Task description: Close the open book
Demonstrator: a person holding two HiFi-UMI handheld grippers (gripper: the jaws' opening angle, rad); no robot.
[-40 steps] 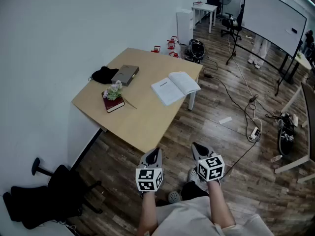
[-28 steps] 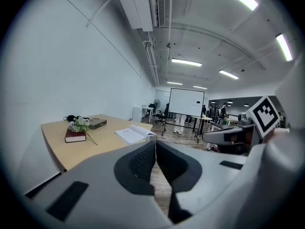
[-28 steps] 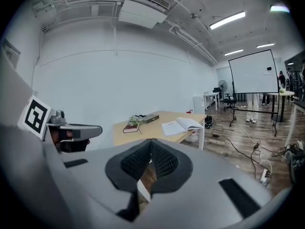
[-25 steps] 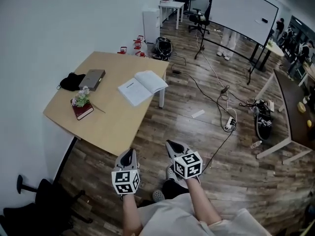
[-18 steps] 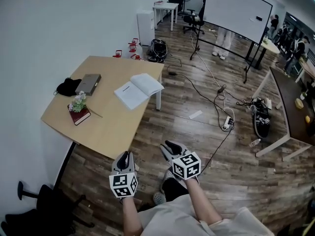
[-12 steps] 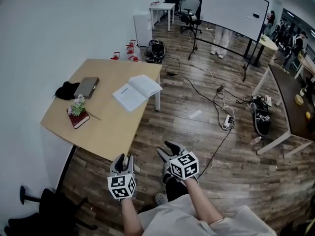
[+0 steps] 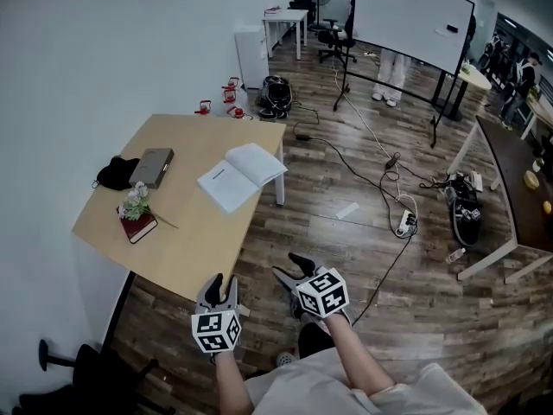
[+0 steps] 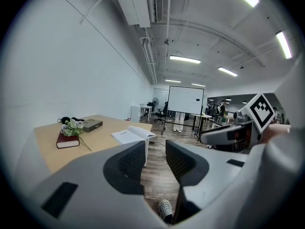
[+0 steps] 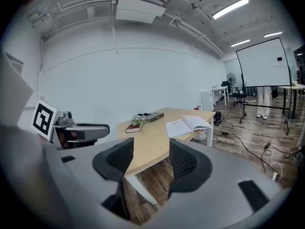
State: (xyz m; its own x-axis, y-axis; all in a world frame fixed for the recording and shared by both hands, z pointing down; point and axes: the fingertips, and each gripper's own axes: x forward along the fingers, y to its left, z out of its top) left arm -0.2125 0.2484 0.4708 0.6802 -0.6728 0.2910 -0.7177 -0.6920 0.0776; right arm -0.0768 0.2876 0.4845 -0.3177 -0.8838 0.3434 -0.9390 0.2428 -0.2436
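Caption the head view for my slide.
Left gripper and right gripper, jaws just opened, empty, short of the table holding the open book.

Open-plan office: whiteboard (image 7: 415, 11), white desk (image 7: 289, 13), swivel chair (image 7: 329, 38)

White open book (image 7: 240, 175); dark red closed book (image 7: 140, 228); tan table (image 7: 190, 236); dark plank floor (image 7: 406, 305).

1. The desk (image 7: 186, 232) has a pale, wood-look top, smooth and matt.
2. On the desk, the open book (image 7: 240, 174) shows white, matt paper pages.
3. Near the desk's wall-side edge, the red book (image 7: 138, 227) has a smooth, dark red cover.
4. At the desk's far corner, the black bundle (image 7: 112, 173) looks like soft cloth. The grey case (image 7: 152, 166) beside it is smooth and matt.
5. Around the desk, the floor (image 7: 346, 240) is dark wood planks, grainy, with a light sheen.
6. Behind the desk, the wall (image 7: 104, 50) is plain, matt white.
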